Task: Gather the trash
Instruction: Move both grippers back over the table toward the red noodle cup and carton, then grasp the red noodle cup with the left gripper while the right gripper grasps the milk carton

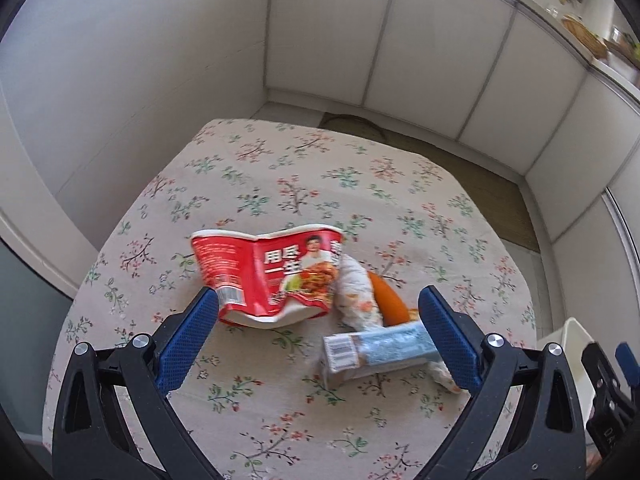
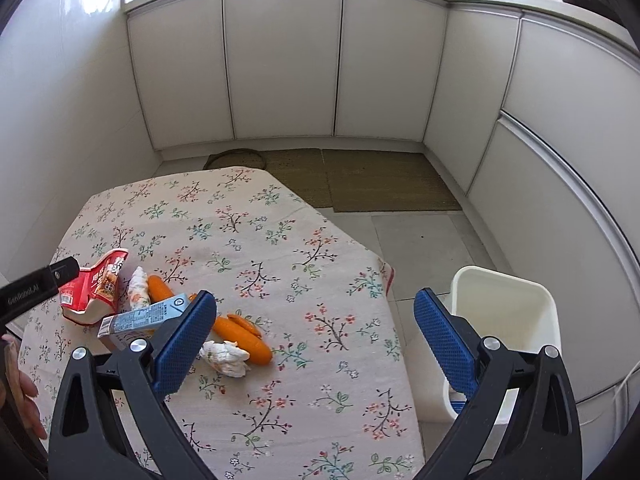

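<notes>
A crushed red noodle cup [image 1: 268,274] lies on the floral tablecloth [image 1: 280,184], with a crumpled tissue [image 1: 358,294], a carrot [image 1: 386,298] and a light-blue carton [image 1: 376,354] beside it. My left gripper [image 1: 320,332] is open above the cloth, the cup by its left finger and the carton by its right. My right gripper [image 2: 316,340] is open and empty over the table's right part. In the right wrist view the cup [image 2: 96,288], carton [image 2: 144,318], carrots [image 2: 240,336] and a second tissue [image 2: 226,358] lie left of it.
A white bin [image 2: 504,320] stands on the floor just right of the table; its edge also shows in the left wrist view [image 1: 572,344]. White cabinets [image 2: 280,60] surround the area and a woven mat [image 2: 360,180] lies on the floor beyond the table.
</notes>
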`<state>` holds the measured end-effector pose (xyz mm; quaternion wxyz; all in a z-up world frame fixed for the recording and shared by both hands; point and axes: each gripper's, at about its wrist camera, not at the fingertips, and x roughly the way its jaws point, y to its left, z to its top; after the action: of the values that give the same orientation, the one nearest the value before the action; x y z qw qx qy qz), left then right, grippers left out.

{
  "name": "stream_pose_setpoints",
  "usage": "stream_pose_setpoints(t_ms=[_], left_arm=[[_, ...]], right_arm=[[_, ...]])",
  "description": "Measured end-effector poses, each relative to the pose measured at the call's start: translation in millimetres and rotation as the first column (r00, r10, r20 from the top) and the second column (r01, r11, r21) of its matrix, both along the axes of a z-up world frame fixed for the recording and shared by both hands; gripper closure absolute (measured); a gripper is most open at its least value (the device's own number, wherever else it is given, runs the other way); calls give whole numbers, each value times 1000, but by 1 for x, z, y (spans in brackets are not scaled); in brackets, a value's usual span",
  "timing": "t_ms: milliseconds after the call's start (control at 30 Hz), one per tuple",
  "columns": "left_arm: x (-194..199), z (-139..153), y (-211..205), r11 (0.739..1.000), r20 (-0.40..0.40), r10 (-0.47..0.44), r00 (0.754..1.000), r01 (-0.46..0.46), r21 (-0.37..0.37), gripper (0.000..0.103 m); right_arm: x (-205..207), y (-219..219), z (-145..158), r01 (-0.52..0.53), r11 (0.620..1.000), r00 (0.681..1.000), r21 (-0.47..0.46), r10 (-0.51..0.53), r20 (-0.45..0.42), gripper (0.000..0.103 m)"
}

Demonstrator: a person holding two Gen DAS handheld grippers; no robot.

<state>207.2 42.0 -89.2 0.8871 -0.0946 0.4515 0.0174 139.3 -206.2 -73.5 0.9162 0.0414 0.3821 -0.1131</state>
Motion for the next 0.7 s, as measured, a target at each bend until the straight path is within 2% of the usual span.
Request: stream_pose_setpoints(t_ms=[100,200,267,400,500,533,600,633,700], left_arm=[[14,-20,34,993,-55,98,994,-101,-57,7],[25,-42,61,976,-91,168,982,-179,-126,7],[31,-57,73,959,-117,184,976,-205,-198,7],[39,-85,88,903,-159,195,968,-240,-356,12],[43,-97,90,862,-171,172,970,-232,-451,26],[43,-99,89,855,-176,158,972,-224,-468,35],[44,-99,85,861,-173,142,975,-208,-465,45],[43,-97,83,869,-169,132,977,-196,-454,62],[41,-90,79,889,-154,115,981,-170,-424,66]], right_arm=[[6,11,-8,-21,1000,999,-6,21,-25,7],[12,16,-16,-31,1000,998,-6,30,-46,7],[16,18,-21,-43,999,997,10,43,-56,7],[25,24,-30,-126,986,990,112,133,-52,7],[34,28,-42,-168,950,978,263,195,-77,7],[37,29,-47,-172,933,974,317,209,-84,7],[44,33,-60,-165,885,966,435,233,-108,7],[48,35,-68,-151,860,962,488,242,-129,7],[52,42,-80,-121,826,955,551,249,-163,7]])
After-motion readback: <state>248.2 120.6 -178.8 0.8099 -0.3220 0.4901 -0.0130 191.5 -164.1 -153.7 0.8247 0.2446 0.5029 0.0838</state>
